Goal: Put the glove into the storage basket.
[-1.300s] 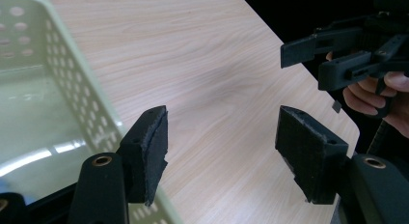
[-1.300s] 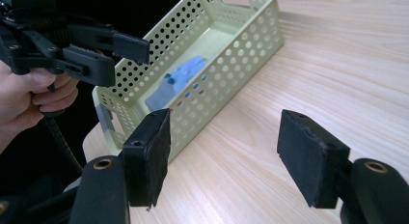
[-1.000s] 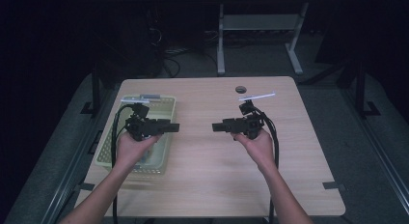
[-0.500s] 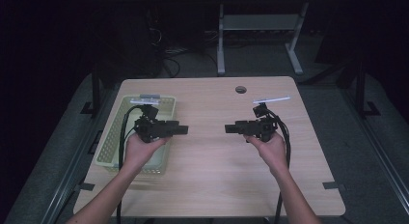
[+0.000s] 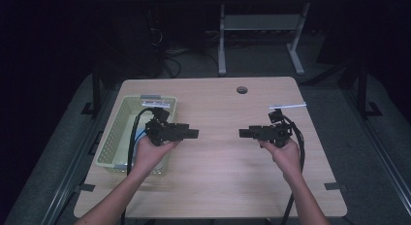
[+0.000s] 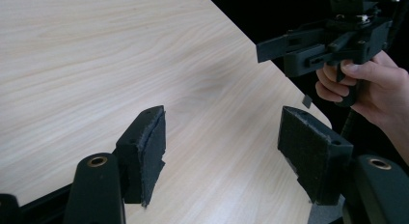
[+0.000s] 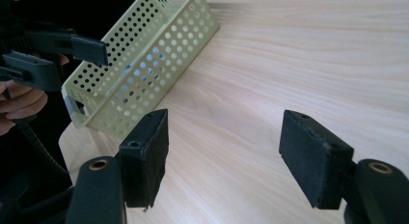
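Observation:
My left gripper [image 5: 195,134] hovers over the wooden table [image 5: 218,186], just right of a pale green perforated basket [image 5: 112,137]. It points right, jaws open and empty [image 6: 222,151]. My right gripper [image 5: 242,133] faces it from the right side of the table, pointing left, also open with nothing between its pads [image 7: 224,154]. The two tips stand a short gap apart. In the left gripper view the right gripper [image 6: 264,46] is held in a hand above the table edge. In the right gripper view the left gripper [image 7: 94,49] sits beside the basket [image 7: 144,64].
Something blue lies inside the basket [image 7: 149,57], seen through its holes. A thin pale strip [image 5: 288,106] lies on the table behind the right hand. A round cable hole [image 5: 242,89] sits near the far edge. Cables trail from both grippers.
Both grippers have shifted to the right and slightly nearer the person, keeping about the same gap between their tips. Jaws stay open.

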Demonstrator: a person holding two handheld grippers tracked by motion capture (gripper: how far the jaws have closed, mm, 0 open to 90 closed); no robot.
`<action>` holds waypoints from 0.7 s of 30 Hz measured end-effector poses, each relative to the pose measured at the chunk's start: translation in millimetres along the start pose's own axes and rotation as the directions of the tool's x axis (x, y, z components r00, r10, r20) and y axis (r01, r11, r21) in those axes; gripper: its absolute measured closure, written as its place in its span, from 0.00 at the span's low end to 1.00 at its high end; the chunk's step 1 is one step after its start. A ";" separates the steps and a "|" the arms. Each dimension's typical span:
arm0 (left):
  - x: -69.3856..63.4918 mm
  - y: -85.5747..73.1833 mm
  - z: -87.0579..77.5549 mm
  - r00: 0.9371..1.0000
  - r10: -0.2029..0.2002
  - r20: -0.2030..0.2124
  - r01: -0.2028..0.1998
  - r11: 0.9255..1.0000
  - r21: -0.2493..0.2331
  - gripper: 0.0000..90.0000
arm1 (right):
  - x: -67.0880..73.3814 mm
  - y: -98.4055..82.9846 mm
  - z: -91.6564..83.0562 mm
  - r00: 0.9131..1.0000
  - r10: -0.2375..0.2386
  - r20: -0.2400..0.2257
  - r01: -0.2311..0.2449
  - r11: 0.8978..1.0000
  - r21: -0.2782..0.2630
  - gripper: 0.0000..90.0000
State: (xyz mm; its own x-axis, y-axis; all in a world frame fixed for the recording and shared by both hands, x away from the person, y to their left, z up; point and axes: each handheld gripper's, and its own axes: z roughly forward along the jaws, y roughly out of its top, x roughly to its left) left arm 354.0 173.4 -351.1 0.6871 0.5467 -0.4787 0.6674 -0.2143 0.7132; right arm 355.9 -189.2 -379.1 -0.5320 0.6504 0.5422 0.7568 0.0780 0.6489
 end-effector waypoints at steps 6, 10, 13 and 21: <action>-8.7 -2.4 8.8 1.000 0.010 0.014 -0.011 1.000 0.010 0.37 | -8.9 -9.3 -8.7 1.000 0.013 0.013 -0.013 1.000 0.000 0.38; -14.5 -4.5 13.9 0.999 0.028 0.021 -0.028 0.999 0.015 0.37 | -13.9 -14.5 -14.1 0.999 0.029 0.025 -0.029 1.000 0.000 0.39; -17.3 -6.0 17.6 0.999 0.036 0.029 -0.036 0.999 0.015 0.37 | -18.3 -17.6 -17.1 0.999 0.035 0.030 -0.035 0.999 -0.005 0.39; -22.6 -11.8 24.7 0.998 0.041 0.045 -0.042 0.999 0.019 0.36 | -30.2 -30.2 -24.9 0.997 0.061 0.042 -0.061 0.998 -0.008 0.39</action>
State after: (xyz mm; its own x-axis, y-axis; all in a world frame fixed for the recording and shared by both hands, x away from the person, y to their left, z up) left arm 337.7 143.6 -361.4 0.7259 0.5006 -0.4716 0.6435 -0.2523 0.7227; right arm 339.6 -229.9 -401.8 -0.4685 0.6848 0.5581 0.7845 0.0321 0.6193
